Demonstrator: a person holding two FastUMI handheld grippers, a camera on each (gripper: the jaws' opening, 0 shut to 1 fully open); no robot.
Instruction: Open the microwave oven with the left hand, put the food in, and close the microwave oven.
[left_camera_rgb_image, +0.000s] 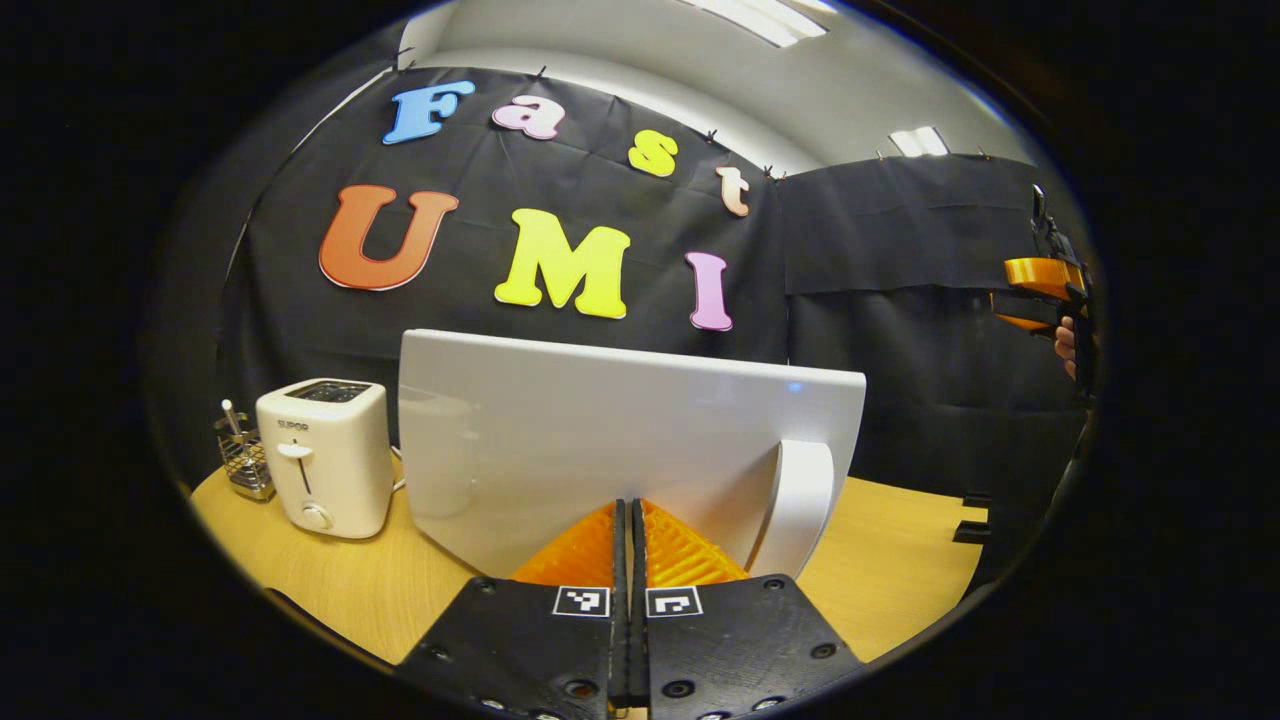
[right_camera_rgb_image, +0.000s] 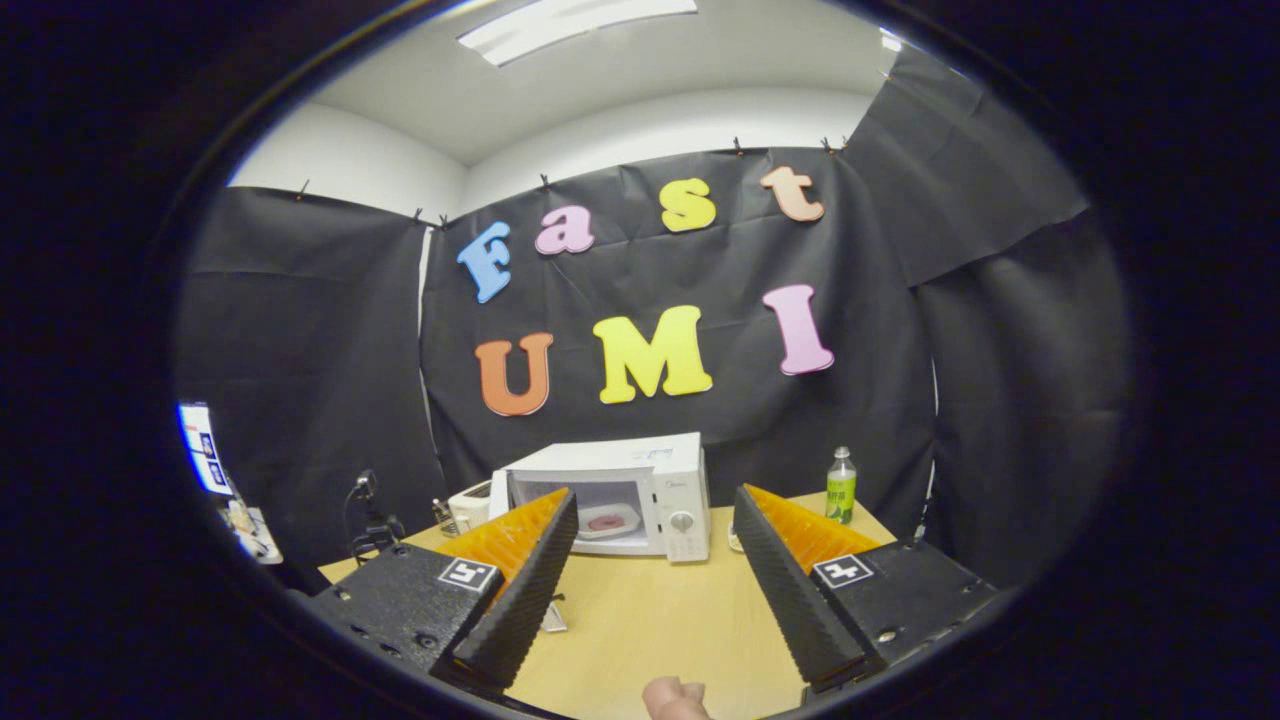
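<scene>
the microwave oven (right_camera_rgb_image: 640, 495) stands on the wooden table (right_camera_rgb_image: 650, 620) at the back of the booth, its door swung open, and in the right gripper view you can see a plate of food (right_camera_rgb_image: 610, 522) already lying inside the lit cavity. the left gripper view gives you what the other cannot: the white door (left_camera_rgb_image: 600, 430) seen close up from its outer face, filling the middle of the picture, with its curved handle (left_camera_rgb_image: 800, 500) just to the right of your left gripper (left_camera_rgb_image: 631, 520). that gripper's two fingers are pressed together with no gap and nothing between them, their tips right at the door panel, though whether they touch it you cannot tell. the door blocks the oven's body and the food from that side. to the door's left stand a white toaster (left_camera_rgb_image: 325, 455) and, behind it, a small wire basket (left_camera_rgb_image: 243, 460); far right, at the picture's edge, the other gripper is held up in a hand, well apart. in the right gripper view your right gripper (right_camera_rgb_image: 655, 510) hangs well back from the table's far end, fingers spread wide and empty, the oven framed between them. a green-labelled bottle (right_camera_rgb_image: 841, 485) stands right of the oven, a fingertip (right_camera_rgb_image: 675, 698) pokes in at the bottom edge, and a dark stand (right_camera_rgb_image: 368, 525) sits off to the left.
</scene>
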